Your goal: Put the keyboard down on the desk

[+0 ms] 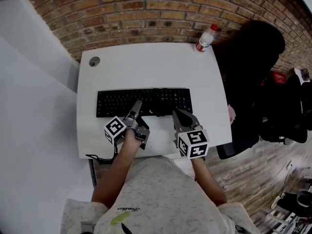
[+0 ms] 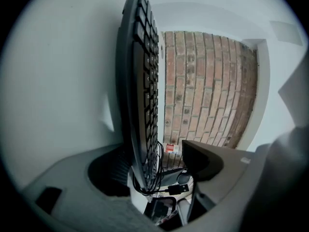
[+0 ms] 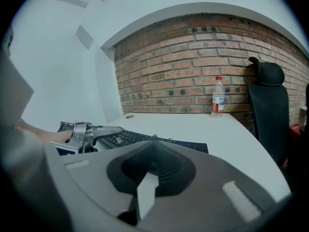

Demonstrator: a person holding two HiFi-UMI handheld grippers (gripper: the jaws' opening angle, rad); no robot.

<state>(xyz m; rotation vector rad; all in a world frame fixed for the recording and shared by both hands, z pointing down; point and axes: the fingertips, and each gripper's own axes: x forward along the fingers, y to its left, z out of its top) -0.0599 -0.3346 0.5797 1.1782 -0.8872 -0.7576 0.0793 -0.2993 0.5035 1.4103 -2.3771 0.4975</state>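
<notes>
A black keyboard (image 1: 146,101) lies flat on the white desk (image 1: 146,65), long side across. My left gripper (image 1: 138,112) is at the keyboard's near edge, left of centre. In the left gripper view the keyboard (image 2: 142,81) stands edge-on between the jaws of the left gripper (image 2: 159,161); the right-hand pad (image 2: 203,159) stands clear of it, so this gripper is open. A coiled black cable (image 2: 161,178) hangs by that edge. My right gripper (image 1: 183,117) points at the near edge right of centre. In its own view the right gripper (image 3: 154,146) is shut, the keyboard (image 3: 195,145) just beyond.
A plastic bottle (image 1: 205,38) with a red cap stands at the desk's far right corner, by the brick wall (image 1: 146,9). A round cable hole (image 1: 94,61) is at the far left. A black chair (image 1: 253,82) is to the right of the desk.
</notes>
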